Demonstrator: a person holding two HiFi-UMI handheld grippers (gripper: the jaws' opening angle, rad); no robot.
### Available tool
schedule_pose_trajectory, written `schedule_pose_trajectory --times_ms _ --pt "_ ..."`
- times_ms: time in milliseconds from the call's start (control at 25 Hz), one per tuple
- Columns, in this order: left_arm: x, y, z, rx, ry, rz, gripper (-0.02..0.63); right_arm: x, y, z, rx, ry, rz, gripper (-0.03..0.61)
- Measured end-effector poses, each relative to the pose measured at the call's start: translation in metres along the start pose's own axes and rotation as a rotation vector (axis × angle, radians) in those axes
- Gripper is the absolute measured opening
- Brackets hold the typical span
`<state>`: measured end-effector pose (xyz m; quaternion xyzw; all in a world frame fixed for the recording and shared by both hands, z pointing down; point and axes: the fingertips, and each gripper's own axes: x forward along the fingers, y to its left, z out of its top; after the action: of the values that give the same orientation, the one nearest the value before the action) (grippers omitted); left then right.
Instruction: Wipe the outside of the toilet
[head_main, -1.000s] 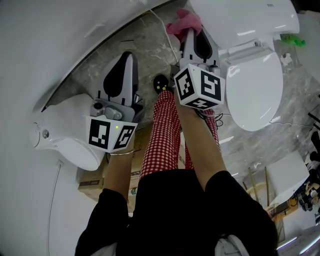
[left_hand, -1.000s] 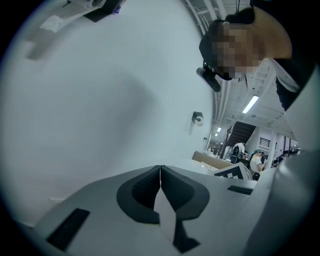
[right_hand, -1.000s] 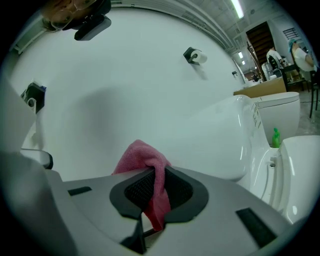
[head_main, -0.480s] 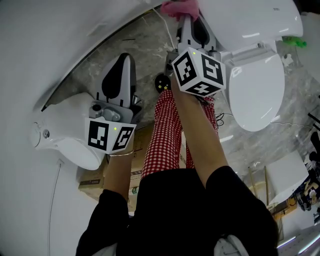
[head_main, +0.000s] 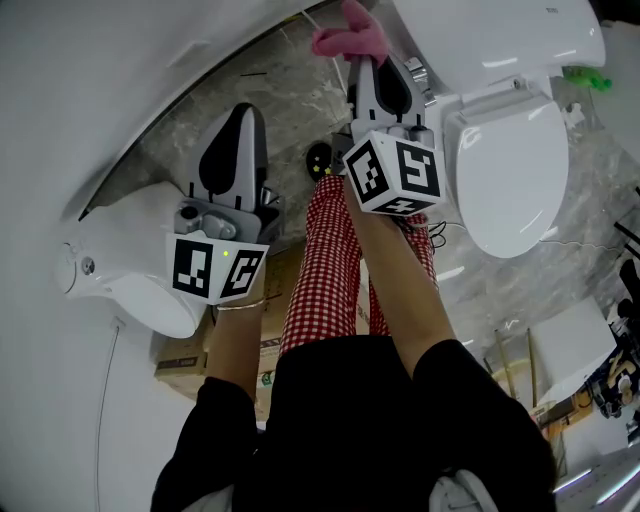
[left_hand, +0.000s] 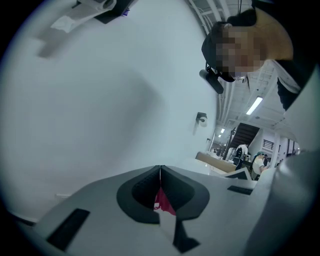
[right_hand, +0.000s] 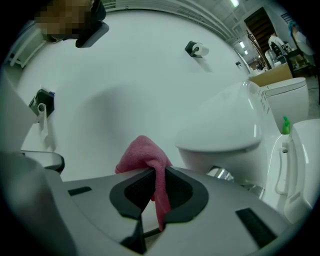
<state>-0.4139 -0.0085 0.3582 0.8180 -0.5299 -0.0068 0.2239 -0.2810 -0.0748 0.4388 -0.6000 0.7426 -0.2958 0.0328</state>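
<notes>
Right gripper: its fingers are pinching a pink cloth, which is bunching above the tips and trailing down between them.
Cloth position: it is hanging just beside the toilet, up near the side of the tank. Whether it is touching the porcelain is hard to tell from these angles.
Why held so: the loose fold is sticking out past the fingers, so soft fabric rather than hard tips would be meeting the surface.
Left gripper: its fingers are pressing together at the tips. A red sliver is showing in the gap behind them, too small to identify. It is hovering over the marble floor, well apart from the cloth, seemingly parked out of the way.
Toilet: its lid is lying shut and its white side is facing the right gripper.
Second toilet: it is sitting at the left, beneath the left gripper.
Person: standing between the two toilets in red checked trousers.
Task stage: the wiping looks to be happening around the tank side, with most of the outside probably left to cover.
</notes>
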Motion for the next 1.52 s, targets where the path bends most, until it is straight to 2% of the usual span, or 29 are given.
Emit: schedule_pose_trajectory --times_ms 360,480,840,1200,1520 --pt "-0.003 -0.009 -0.014 -0.001 0.009 -0.005 0.011 -0.054 -0.026 -0.033 -0.092 0.041 0.006 0.060" --pt "-0.003 -0.011 -0.018 0.002 0.017 -0.010 0.011 -0.064 -0.045 -0.038 -0.084 0.041 -0.021 0.060" --pt "0.000 -0.014 -0.022 0.005 0.027 -0.019 0.011 -0.080 -0.087 -0.053 -0.156 0.088 -0.079 0.060" --pt "0.003 -0.016 -0.028 -0.004 0.039 -0.025 0.011 -0.068 -0.104 -0.055 -0.178 0.094 -0.127 0.060" --pt "0.007 -0.009 -0.028 -0.012 0.042 -0.016 0.011 -0.048 -0.101 -0.059 -0.147 0.096 -0.132 0.060"
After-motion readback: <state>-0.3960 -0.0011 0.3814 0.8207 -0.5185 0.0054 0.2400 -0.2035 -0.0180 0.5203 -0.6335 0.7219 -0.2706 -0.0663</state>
